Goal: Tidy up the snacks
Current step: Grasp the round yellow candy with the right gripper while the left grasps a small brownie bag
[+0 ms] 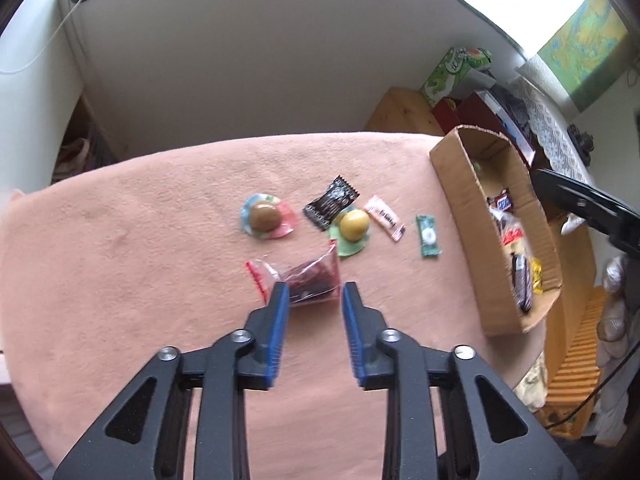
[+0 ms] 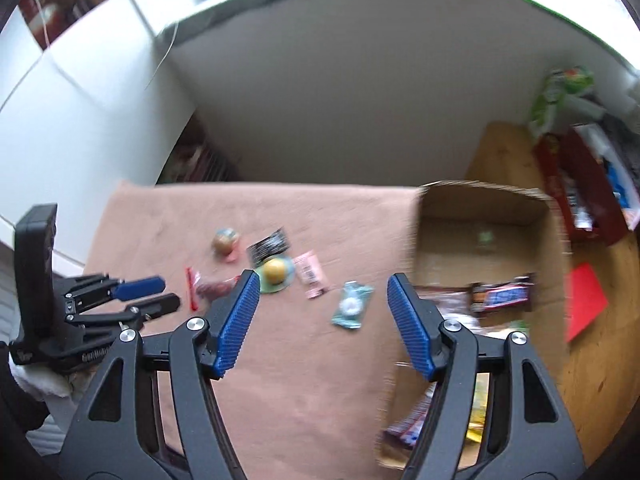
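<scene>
My left claw [image 1: 312, 292] hangs spread over the clear bag [image 1: 308, 280]; my right claw [image 2: 320, 284] gapes above the green candy [image 2: 351, 309]

Snacks [image 2: 500, 298] in box [image 2: 480, 204] blurred

Snacks [image 1: 352, 226] left of box [image 1: 460, 216]

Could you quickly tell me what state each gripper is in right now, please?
Left gripper: jaws open, holding nothing, poised over the clear bag of dark snacks.
Right gripper: jaws wide open, empty.
</scene>
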A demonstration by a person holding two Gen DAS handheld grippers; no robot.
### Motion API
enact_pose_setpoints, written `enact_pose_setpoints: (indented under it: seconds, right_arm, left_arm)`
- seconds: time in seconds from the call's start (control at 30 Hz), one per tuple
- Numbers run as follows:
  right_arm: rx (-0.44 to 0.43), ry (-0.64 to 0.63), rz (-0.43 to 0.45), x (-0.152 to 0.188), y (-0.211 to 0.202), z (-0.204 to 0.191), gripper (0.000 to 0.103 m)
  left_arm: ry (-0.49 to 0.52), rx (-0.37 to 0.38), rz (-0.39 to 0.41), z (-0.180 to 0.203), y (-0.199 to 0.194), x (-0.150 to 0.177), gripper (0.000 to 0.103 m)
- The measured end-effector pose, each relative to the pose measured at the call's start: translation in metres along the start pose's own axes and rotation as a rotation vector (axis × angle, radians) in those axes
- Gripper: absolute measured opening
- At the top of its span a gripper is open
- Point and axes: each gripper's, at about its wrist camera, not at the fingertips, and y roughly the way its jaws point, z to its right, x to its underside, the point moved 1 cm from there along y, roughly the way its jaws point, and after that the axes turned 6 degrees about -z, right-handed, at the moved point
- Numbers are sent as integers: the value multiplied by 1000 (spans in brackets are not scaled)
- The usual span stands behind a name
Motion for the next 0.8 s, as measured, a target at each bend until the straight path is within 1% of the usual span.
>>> enact_pose_setpoints:
  seconds: [0.03,0.17,0.23,0.27,0.4,0.5,0.7,0.8]
  right_arm:
    - [-19,-2,-26,-2,11,-5,69]
    - [-64,23,-86,-8,44,-17,66]
    - [-70,30,-117,-11,60,-20,53]
    - [-66,28,-131,-12,67,-23,51]
    - [-66,31,-181,-15,93,-28,51]
    - [-67,31,-212,-18,110,-32,47]
    - [-57,7,-257,-19,133,-38,46]
    - [-46,-2,-263,-21,140,-40,43]
  left_arm:
    - [20,-1,4,0,0,1,41]
    - [67,2,21,3,3,0,41]
    - [66,6,28,1,8,-3,41]
    - [67,9,30,0,11,-4,41]
    - [88,14,11,-4,23,-4,41]
    - [113,11,1,-4,30,-5,41]
    - [138,-5,-33,-8,48,-8,41]
    - [127,11,-22,-11,49,-8,42]
